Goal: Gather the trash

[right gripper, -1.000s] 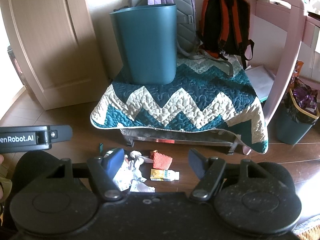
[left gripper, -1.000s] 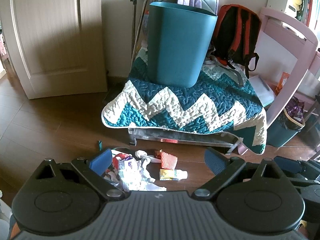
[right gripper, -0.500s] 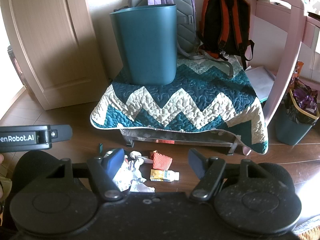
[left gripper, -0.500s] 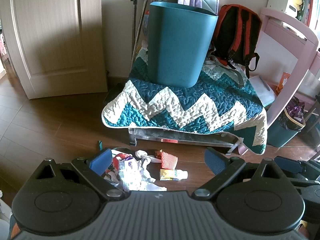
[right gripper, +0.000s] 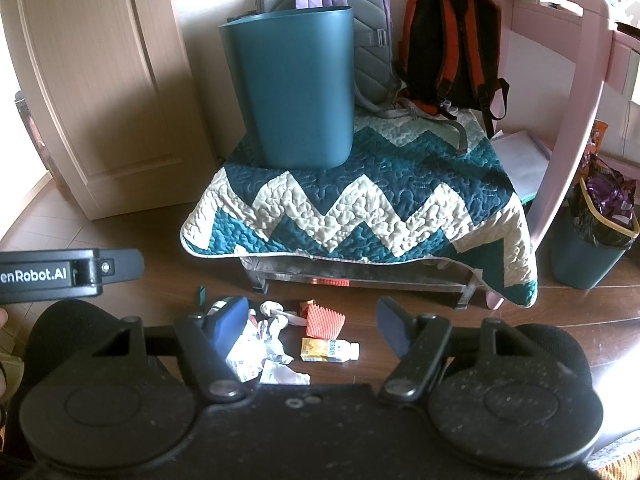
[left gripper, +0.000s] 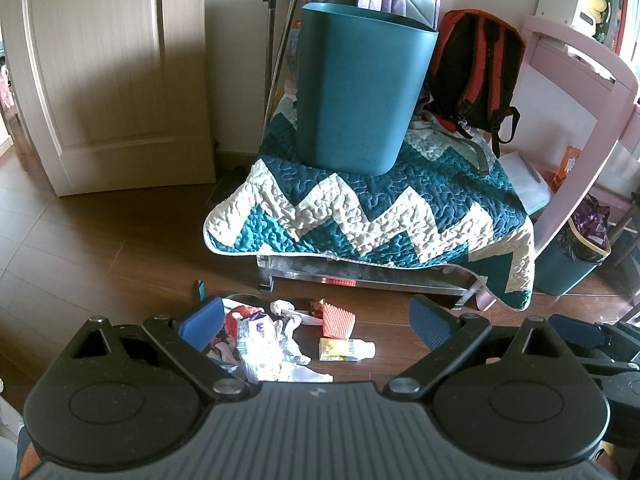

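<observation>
Trash lies on the brown floor in front of a quilt-covered bench: crumpled white wrappers (left gripper: pixel 266 340) (right gripper: pixel 256 344), a red ridged piece (left gripper: pixel 338 316) (right gripper: pixel 324 320) and a small yellow and white bottle (left gripper: pixel 346 350) (right gripper: pixel 330 350). A tall teal bin (left gripper: pixel 360 88) (right gripper: pixel 296 88) stands upright on the quilt (left gripper: pixel 372 216) (right gripper: pixel 360 208). My left gripper (left gripper: pixel 314 320) hangs open above the litter, holding nothing. My right gripper (right gripper: pixel 312 320) is open too, above the same pile. Part of the wrappers is hidden behind each gripper's left finger.
Two backpacks, purple-grey (right gripper: pixel 340 8) and orange-black (right gripper: pixel 448 48), lean on the wall behind the bin. A pink bed frame (right gripper: pixel 576 80) and a second, lined teal bin (right gripper: pixel 596 240) stand at the right. A door (left gripper: pixel 104 72) is at the left. A small teal scrap (left gripper: pixel 199 288) lies left of the pile.
</observation>
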`<state>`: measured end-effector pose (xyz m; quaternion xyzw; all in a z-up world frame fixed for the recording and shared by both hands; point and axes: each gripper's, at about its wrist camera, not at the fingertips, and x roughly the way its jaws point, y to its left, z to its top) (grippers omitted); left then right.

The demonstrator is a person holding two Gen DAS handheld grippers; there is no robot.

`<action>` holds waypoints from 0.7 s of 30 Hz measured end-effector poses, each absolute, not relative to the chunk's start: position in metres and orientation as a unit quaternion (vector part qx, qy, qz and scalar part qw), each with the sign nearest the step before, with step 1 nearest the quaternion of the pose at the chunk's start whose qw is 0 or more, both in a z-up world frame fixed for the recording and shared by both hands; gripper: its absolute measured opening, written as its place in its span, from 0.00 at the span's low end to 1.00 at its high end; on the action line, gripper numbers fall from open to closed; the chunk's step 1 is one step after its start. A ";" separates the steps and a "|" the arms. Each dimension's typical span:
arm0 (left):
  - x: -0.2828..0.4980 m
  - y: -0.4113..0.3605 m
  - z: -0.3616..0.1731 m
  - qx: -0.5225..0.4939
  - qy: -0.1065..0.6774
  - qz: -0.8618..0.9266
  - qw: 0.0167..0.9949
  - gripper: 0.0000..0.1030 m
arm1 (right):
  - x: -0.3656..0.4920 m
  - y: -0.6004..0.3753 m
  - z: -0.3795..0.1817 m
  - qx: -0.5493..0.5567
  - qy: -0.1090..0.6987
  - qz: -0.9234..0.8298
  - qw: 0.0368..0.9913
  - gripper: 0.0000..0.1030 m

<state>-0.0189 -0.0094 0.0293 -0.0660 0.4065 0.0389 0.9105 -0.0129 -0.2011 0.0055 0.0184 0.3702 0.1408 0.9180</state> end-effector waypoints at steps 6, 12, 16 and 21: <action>-0.020 -0.010 0.029 -0.067 0.408 0.039 0.910 0.97 | -0.013 -0.201 0.005 0.019 0.370 0.142 0.918 0.69; -0.019 -0.011 0.029 -0.068 0.408 0.038 0.910 0.97 | -0.010 -0.199 0.001 0.016 0.373 0.145 0.916 0.69; -0.014 -0.009 0.027 -0.071 0.404 0.044 0.911 0.97 | -0.002 -0.199 -0.004 0.015 0.380 0.147 0.913 0.69; 0.016 0.002 0.009 -0.079 0.416 0.051 0.905 0.97 | 0.019 -0.199 -0.020 0.016 0.403 0.153 0.902 0.69</action>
